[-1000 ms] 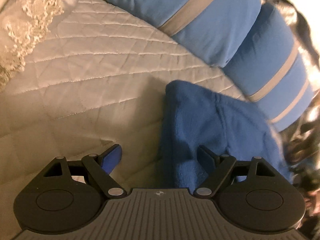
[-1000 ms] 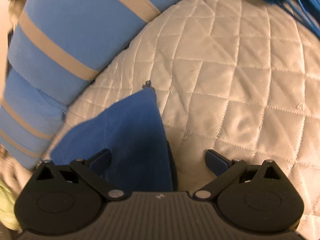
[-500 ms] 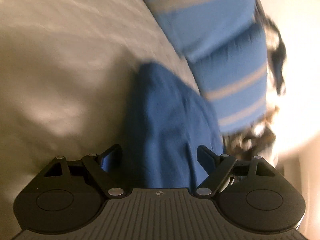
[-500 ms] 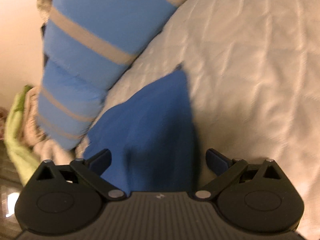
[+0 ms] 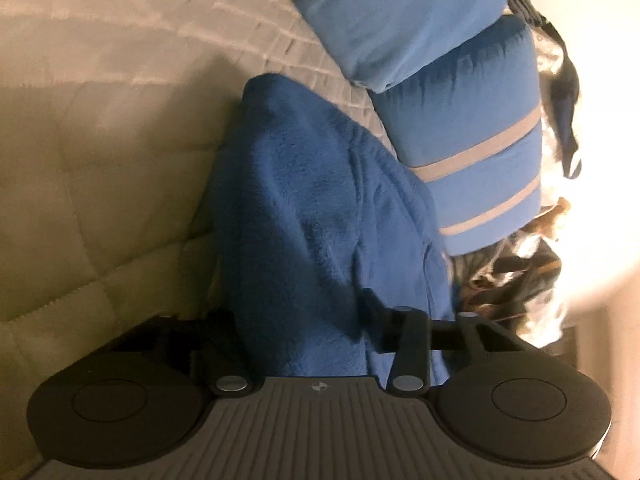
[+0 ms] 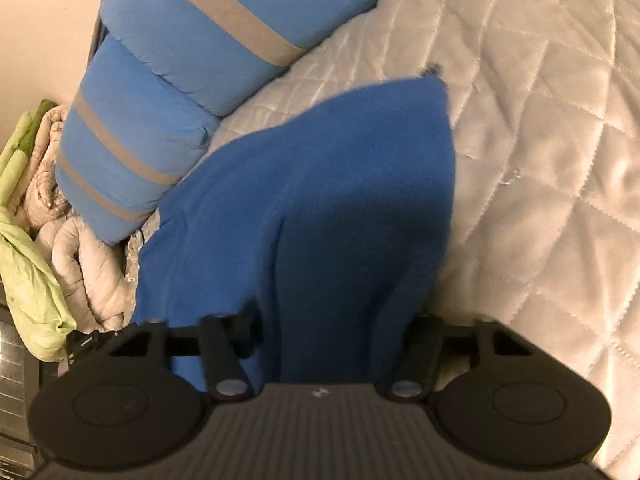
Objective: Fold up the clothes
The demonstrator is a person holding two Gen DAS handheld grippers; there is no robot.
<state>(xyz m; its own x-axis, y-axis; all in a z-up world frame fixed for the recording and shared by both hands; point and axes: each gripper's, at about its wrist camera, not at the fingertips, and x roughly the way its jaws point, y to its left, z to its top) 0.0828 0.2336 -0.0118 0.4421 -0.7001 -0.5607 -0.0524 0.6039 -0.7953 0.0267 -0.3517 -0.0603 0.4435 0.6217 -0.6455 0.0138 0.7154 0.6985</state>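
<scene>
The fleece (image 5: pixel 320 216) is deep royal blue, plain and fuzzy. The quilt (image 6: pixel 540 128) under it is cream-white, stitched in a diamond pattern. The pillows (image 6: pixel 168 64) are lighter sky blue, crossed by grey-beige stripes. A lime-green cloth (image 6: pixel 28 248) lies beside a pale beige padded blanket (image 6: pixel 84 264). The gripper bodies are black with ribbed grey.

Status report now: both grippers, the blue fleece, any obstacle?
Left gripper and right gripper closing, blue fleece garment between jaws. Garment lies on quilted bedspread. Striped blue pillows close beside, not blocking.
</scene>
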